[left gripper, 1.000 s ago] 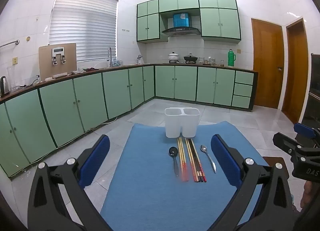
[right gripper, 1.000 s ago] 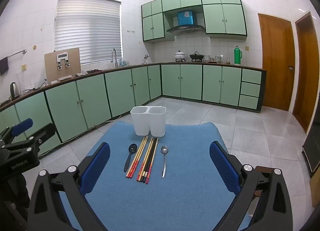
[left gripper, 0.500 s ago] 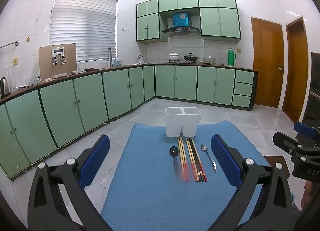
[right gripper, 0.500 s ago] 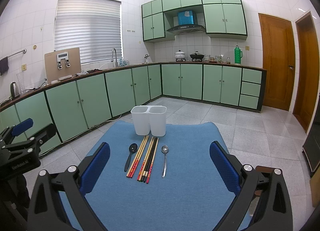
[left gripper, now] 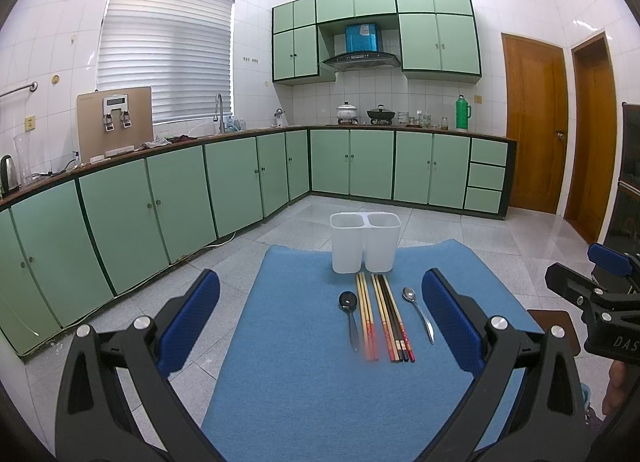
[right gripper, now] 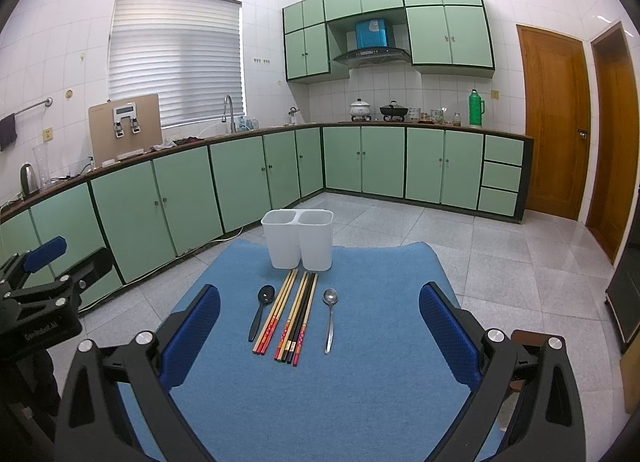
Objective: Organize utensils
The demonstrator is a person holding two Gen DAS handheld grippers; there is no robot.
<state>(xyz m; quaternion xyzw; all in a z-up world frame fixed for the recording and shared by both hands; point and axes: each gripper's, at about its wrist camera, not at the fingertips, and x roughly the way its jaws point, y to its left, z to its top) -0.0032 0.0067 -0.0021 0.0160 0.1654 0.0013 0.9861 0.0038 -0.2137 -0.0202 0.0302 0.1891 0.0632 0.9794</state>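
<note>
Both the left gripper (left gripper: 320, 312) and right gripper (right gripper: 319, 316) hover with jaws spread wide, holding nothing. On the blue mat (right gripper: 360, 390), spoons and chopsticks (right gripper: 292, 316) lie near the white two-compartment holder (right gripper: 298, 238).

Your left tool (left gripper: 320, 322) hangs wide apart over the blue mat (left gripper: 304, 382), gripping nothing. Ahead stands the white two-compartment holder (left gripper: 365, 242). Just before it lie a black spoon (left gripper: 349, 312), the chopsticks (left gripper: 382, 318) and a metal spoon (left gripper: 418, 312). Your right tool (left gripper: 592, 302) shows at the right edge.
</note>
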